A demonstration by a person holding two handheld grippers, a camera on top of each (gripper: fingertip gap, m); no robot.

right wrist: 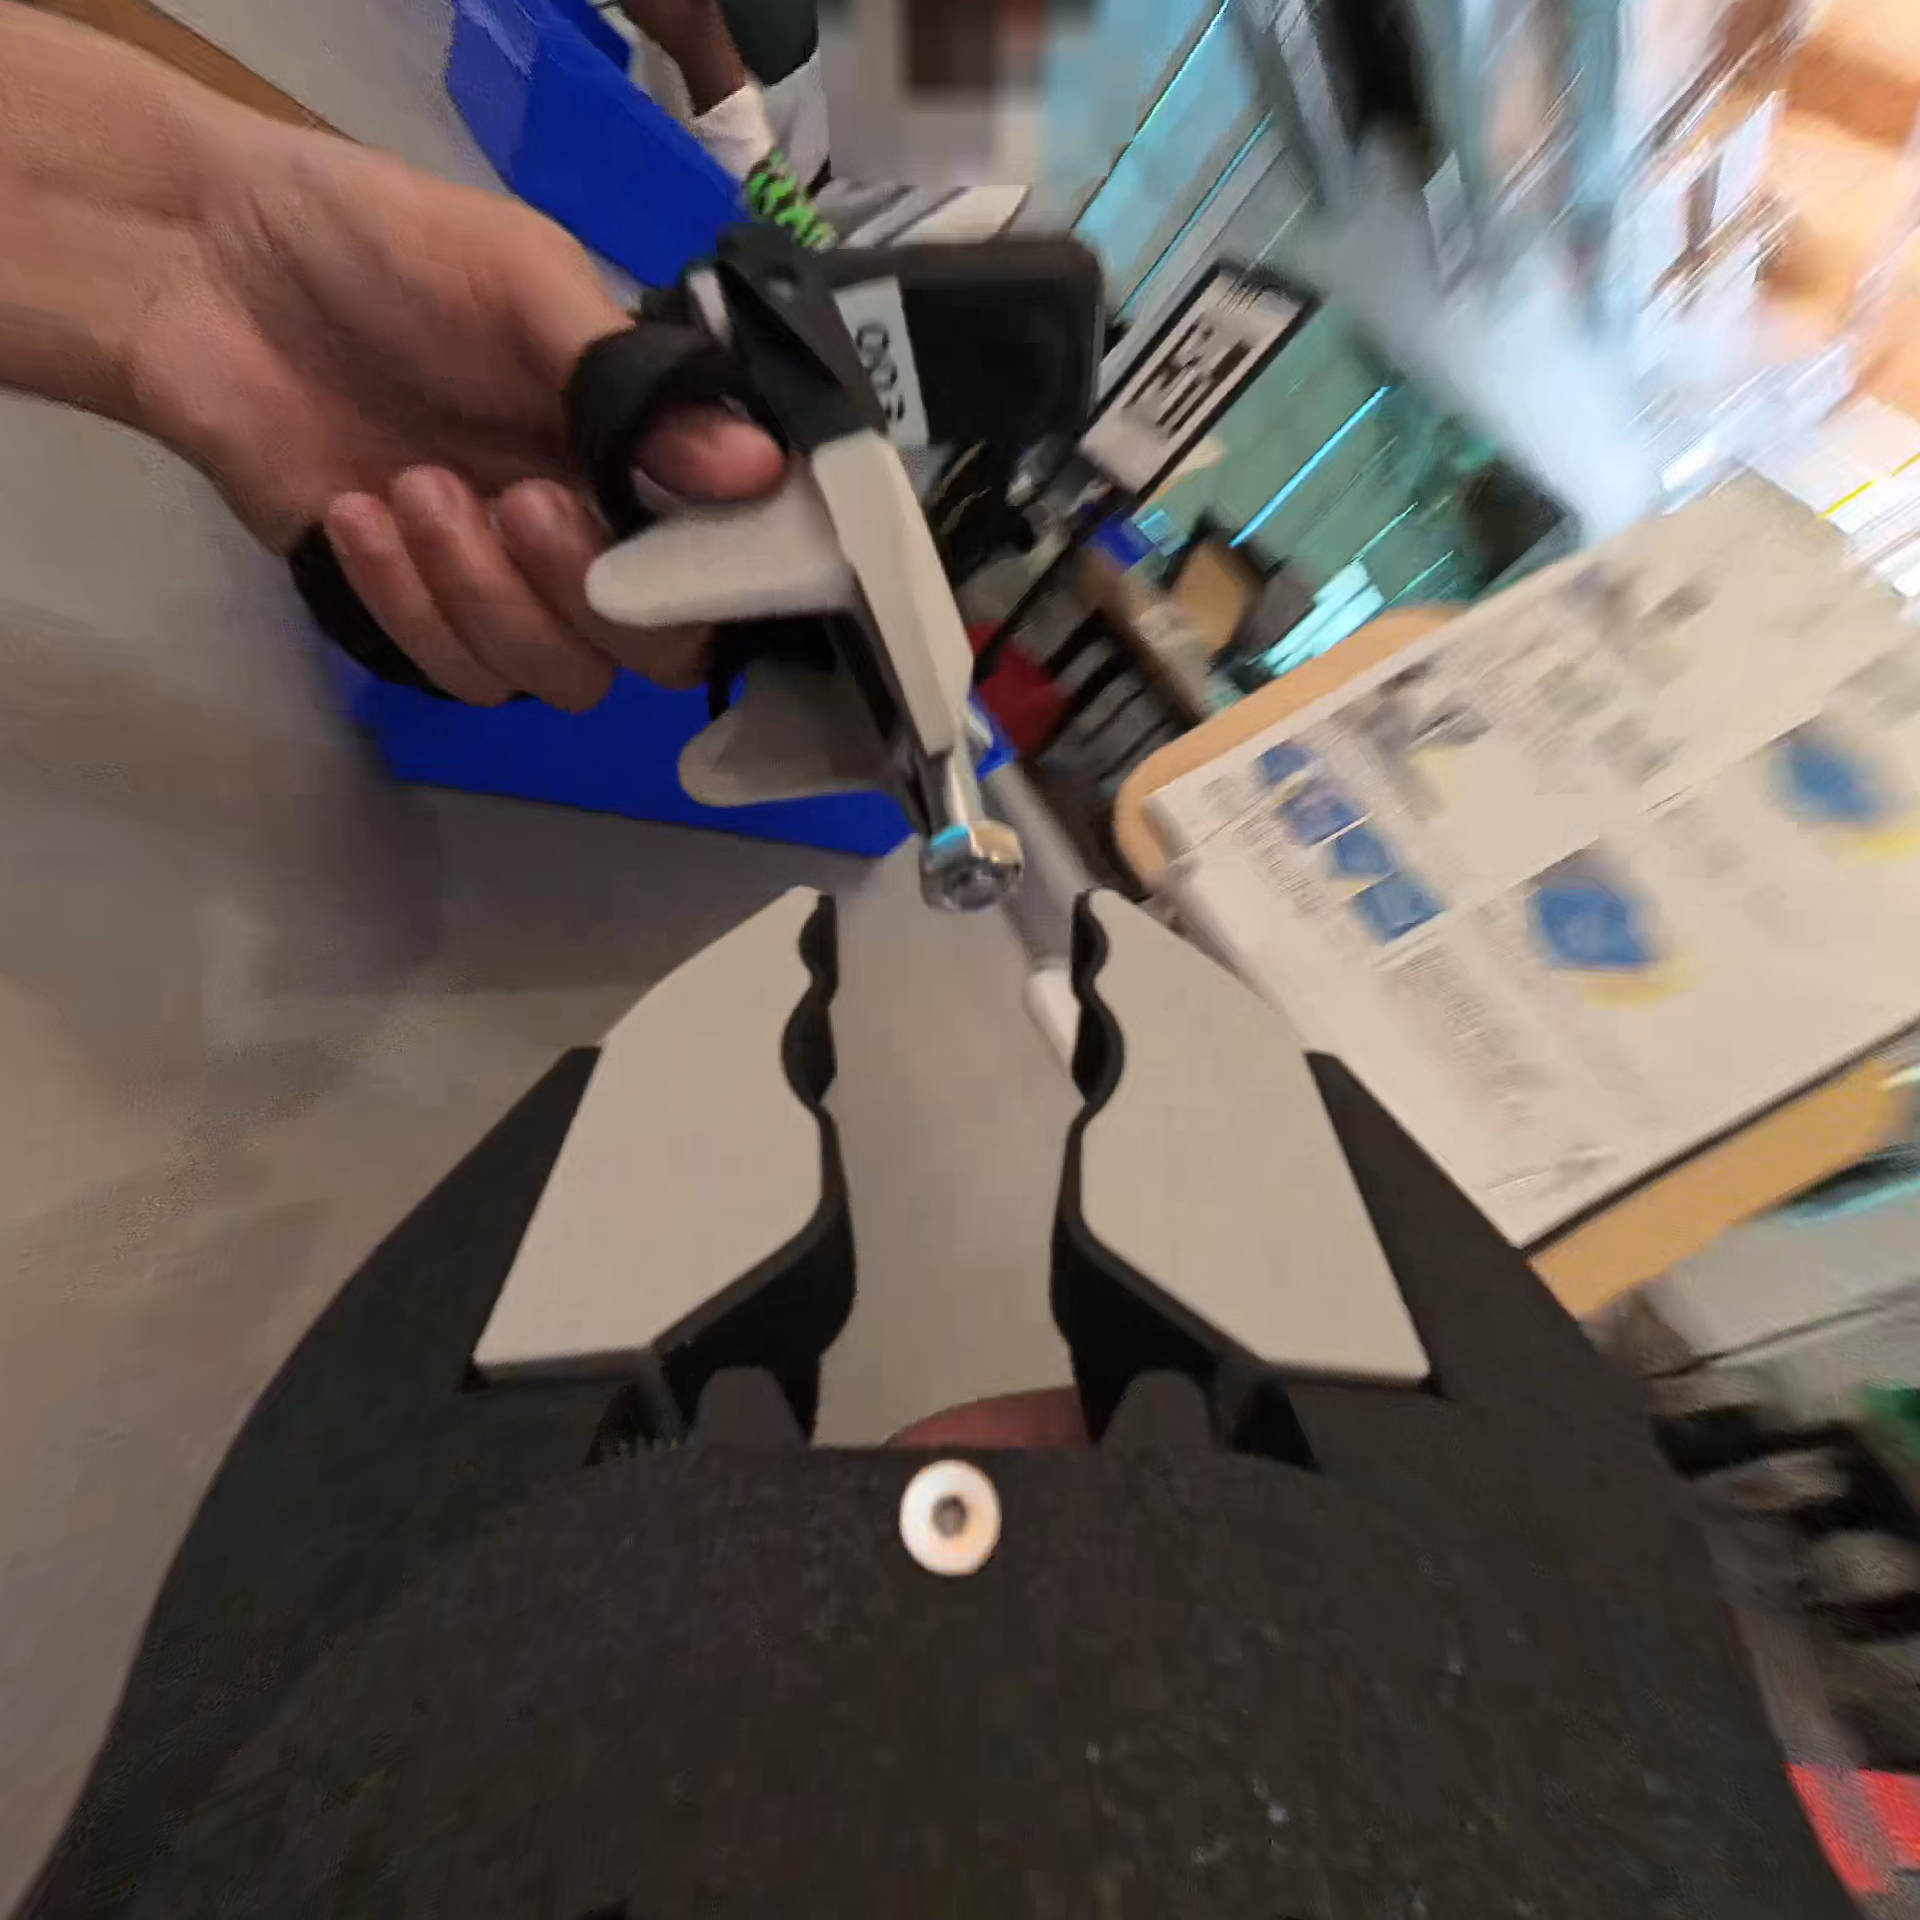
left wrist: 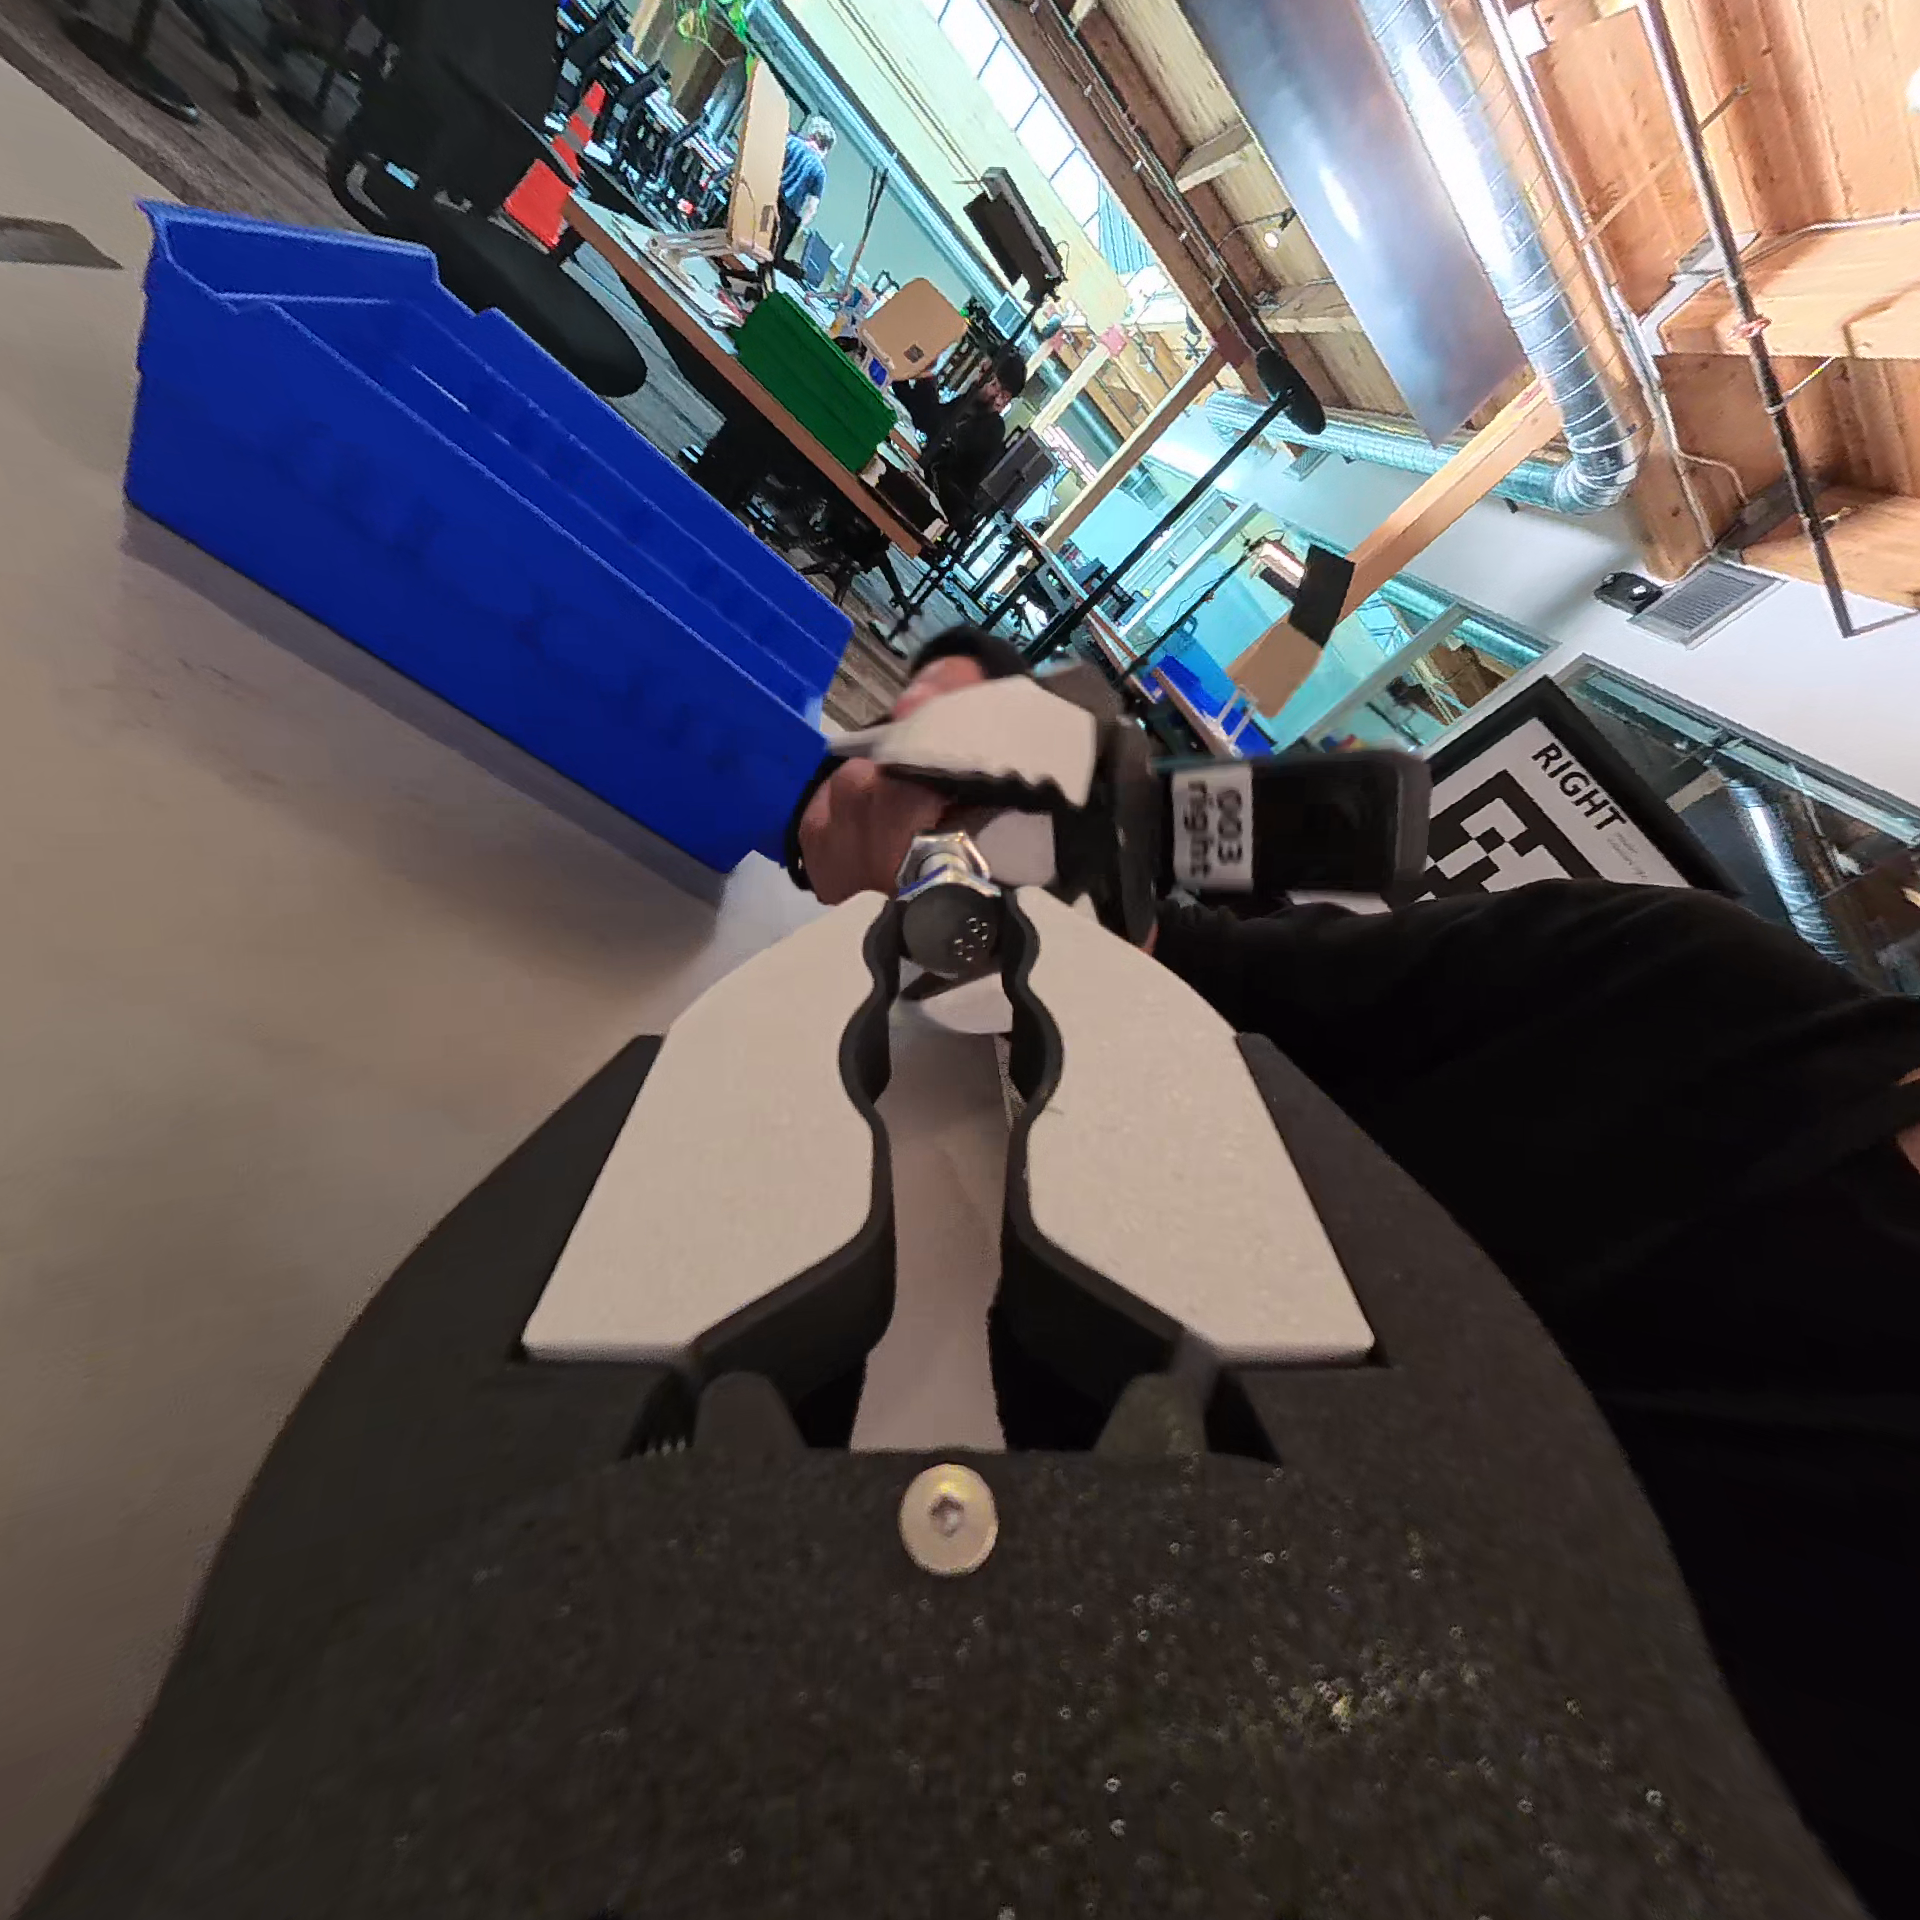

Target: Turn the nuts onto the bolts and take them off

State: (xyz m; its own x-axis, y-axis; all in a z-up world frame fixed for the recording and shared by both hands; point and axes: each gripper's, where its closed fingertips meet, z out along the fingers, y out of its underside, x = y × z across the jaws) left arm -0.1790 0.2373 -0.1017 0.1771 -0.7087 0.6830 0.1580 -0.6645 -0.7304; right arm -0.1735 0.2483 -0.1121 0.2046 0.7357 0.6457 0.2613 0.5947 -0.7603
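My left gripper (left wrist: 951, 940) is shut on the hex head of a silver bolt (left wrist: 956, 925) and holds it above the table. The bolt's shank points away, with a silver nut (left wrist: 938, 864) on its far end. My right gripper (left wrist: 925, 805) faces it, with its white fingers close around the nut end. In the right wrist view my right gripper (right wrist: 951, 920) is open and empty. The nut (right wrist: 971, 868) sits just beyond its fingertips. The left gripper (right wrist: 930, 743) holds the bolt (right wrist: 951, 795) there, with a hand on its handle. This view is motion-blurred.
A blue plastic bin (left wrist: 468, 520) stands on the pale table (left wrist: 208, 935) behind the grippers; it also shows in the right wrist view (right wrist: 623, 753). A printed sheet on a wooden board (right wrist: 1558, 883) lies to the right. A dark sleeve (left wrist: 1507, 1091) fills the right side.
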